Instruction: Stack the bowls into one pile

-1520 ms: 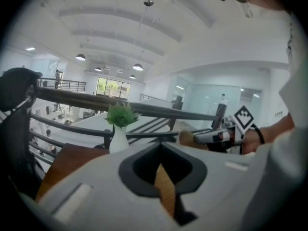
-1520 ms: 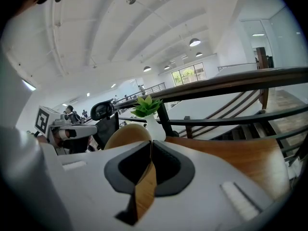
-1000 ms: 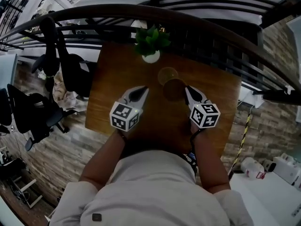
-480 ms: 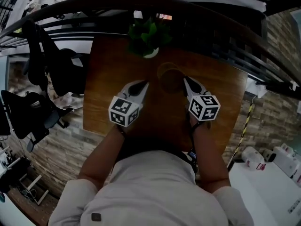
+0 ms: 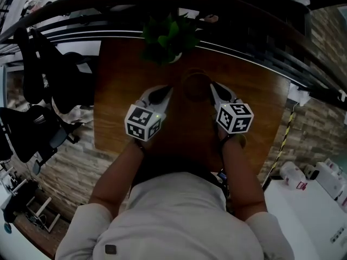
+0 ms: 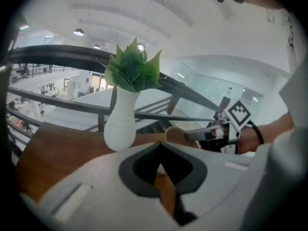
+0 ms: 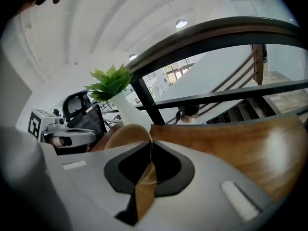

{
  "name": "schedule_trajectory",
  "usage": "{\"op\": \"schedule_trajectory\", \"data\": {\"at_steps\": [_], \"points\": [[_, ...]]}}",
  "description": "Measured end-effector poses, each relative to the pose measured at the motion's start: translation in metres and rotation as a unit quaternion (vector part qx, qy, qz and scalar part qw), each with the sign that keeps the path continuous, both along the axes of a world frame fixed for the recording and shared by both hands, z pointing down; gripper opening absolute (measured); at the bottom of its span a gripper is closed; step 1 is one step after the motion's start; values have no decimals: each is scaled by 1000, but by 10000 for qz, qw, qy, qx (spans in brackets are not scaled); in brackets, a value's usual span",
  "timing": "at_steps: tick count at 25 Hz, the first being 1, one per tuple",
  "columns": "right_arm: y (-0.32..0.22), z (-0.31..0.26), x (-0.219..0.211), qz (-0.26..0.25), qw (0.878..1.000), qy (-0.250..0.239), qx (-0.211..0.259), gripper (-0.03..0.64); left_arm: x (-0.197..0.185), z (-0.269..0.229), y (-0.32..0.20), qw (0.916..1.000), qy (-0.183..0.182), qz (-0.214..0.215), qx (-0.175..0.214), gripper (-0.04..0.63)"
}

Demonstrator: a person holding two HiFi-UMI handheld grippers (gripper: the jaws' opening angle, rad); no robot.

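I work over a brown square wooden table [image 5: 127, 99] set against a dark curved railing [image 5: 108, 30], with brick-patterned flooring [image 5: 68, 164] below on both sides. At the table's far edge stands a white bulbous vase [image 6: 120, 124], upright, holding a tuft of green leaves [image 6: 134, 71]. Just on my side of that vase, slightly to its right, is the thin tan round bowl [image 5: 196, 85]. From above its mouth faces up, and being round it has no long axis. I cannot tell whether it sits on the table or on another bowl. My right gripper [image 7: 148, 142] is pinched on the bowl's rim from the right, the wall between both jaws. My left gripper [image 6: 159, 146] is just left of the bowl, jaws together, empty.
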State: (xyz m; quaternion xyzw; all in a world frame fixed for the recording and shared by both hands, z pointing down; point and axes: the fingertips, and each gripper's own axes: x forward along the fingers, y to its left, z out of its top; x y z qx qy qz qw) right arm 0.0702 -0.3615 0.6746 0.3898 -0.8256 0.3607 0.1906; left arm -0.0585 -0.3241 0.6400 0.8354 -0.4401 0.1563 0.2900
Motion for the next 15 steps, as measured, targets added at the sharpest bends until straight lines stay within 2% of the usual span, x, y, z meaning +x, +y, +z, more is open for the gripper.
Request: {"op": "schedule_trajectory", "data": {"at_steps": [2, 4, 5, 15], "points": [[-3, 4, 0, 71, 10000, 35, 5, 31, 0, 1, 0, 10000, 9, 9, 3, 5], [-6, 12, 1, 168, 9998, 113, -80, 241, -1, 1, -1, 10000, 7, 13, 7, 5], [-8, 15, 2, 191, 9996, 155, -117, 264, -2, 1, -1, 10000, 3, 13, 6, 5], [0, 2, 2, 121, 9997, 192, -11, 268, 5, -9, 4, 10000, 39, 36, 68, 5]]}}
